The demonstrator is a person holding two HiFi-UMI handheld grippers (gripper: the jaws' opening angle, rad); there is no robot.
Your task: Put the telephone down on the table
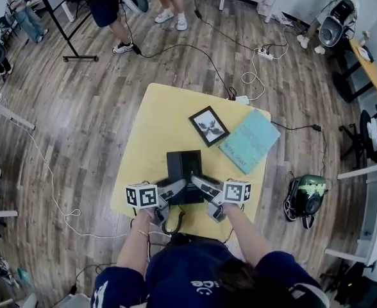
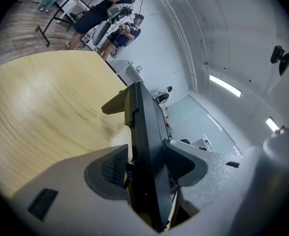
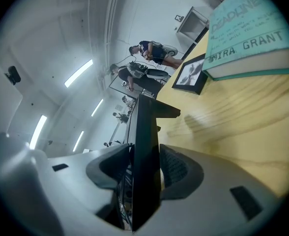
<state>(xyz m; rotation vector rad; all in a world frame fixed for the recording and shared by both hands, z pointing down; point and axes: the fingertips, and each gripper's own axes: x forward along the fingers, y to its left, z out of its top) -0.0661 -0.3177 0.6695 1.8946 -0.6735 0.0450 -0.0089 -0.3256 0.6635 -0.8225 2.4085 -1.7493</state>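
Note:
A black telephone (image 1: 184,175) is held over the near part of the yellow table (image 1: 156,127). My left gripper (image 1: 174,188) is shut on its near left edge; its pads clamp the thin black body (image 2: 147,146) edge-on. My right gripper (image 1: 198,183) is shut on the near right edge, and the same dark slab (image 3: 145,156) stands between its pads. In both gripper views the telephone's far end sits close over the tabletop (image 2: 41,107); whether it touches the wood cannot be told.
A black-framed picture (image 1: 209,125) and a teal book (image 1: 249,140) lie on the far right of the table; the book (image 3: 252,38) shows close in the right gripper view. A green bag (image 1: 306,196) sits on the floor to the right. People stand at the far side of the room.

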